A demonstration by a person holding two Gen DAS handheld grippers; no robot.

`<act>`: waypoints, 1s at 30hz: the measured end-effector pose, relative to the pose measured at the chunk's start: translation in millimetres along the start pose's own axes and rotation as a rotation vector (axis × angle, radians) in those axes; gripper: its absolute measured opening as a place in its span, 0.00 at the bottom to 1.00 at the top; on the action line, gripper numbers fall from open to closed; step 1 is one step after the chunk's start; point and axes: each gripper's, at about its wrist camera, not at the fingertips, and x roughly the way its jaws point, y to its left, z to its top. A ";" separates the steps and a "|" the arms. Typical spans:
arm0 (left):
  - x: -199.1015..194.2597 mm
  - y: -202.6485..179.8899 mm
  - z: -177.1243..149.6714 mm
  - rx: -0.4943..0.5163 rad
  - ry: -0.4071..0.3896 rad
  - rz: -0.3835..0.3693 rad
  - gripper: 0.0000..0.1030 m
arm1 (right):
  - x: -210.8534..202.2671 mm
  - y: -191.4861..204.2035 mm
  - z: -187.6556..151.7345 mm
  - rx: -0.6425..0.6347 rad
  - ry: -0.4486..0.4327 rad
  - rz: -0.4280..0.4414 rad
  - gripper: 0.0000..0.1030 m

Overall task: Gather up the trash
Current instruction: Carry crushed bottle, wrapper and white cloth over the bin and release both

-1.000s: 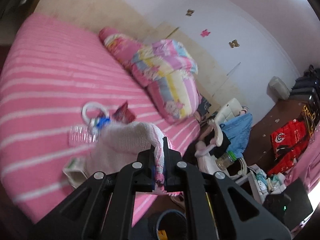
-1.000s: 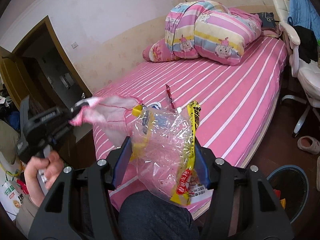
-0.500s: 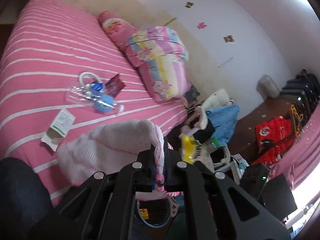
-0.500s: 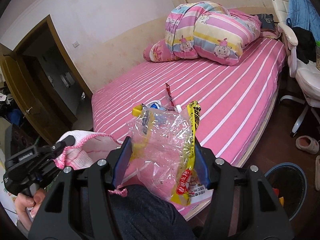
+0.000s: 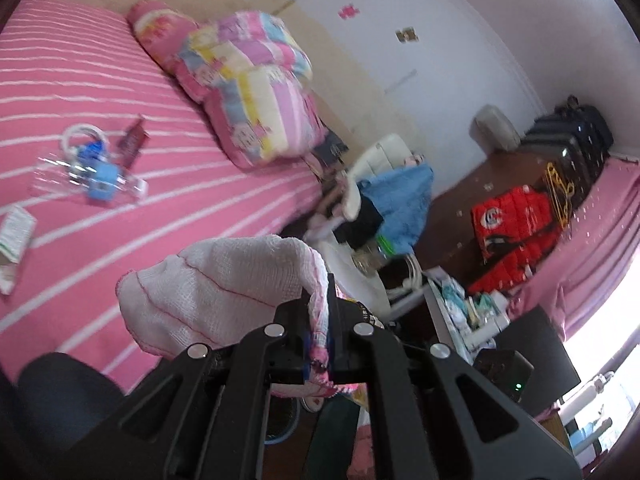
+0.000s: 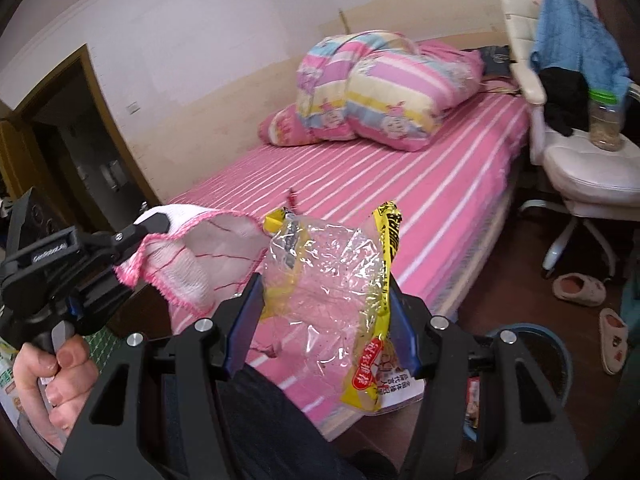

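Trash on the pink striped bed (image 5: 168,216): a clear plastic bottle (image 5: 86,184), a red wrapper (image 5: 134,142) and a paper packet (image 5: 14,240) lie left of and beyond the left gripper (image 5: 326,320), which is clamped shut on a white pink-edged cloth (image 5: 224,288); the right gripper (image 6: 320,320), half-spread, pinches a crumpled clear-and-yellow snack bag (image 6: 332,300), with the dark bin (image 6: 536,356) low to its right, nearer that hand
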 end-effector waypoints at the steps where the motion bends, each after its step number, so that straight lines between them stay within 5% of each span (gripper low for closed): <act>1: 9.8 -3.2 -3.1 0.004 0.017 -0.007 0.04 | -3.6 -8.0 -0.8 0.007 -0.003 -0.014 0.57; 15: 178.8 -28.4 -69.6 0.062 0.354 -0.044 0.04 | -18.9 -133.6 -42.1 0.182 0.043 -0.208 0.57; 30: 319.5 17.6 -170.3 0.058 0.684 0.015 0.04 | 11.6 -247.1 -117.1 0.305 0.233 -0.407 0.57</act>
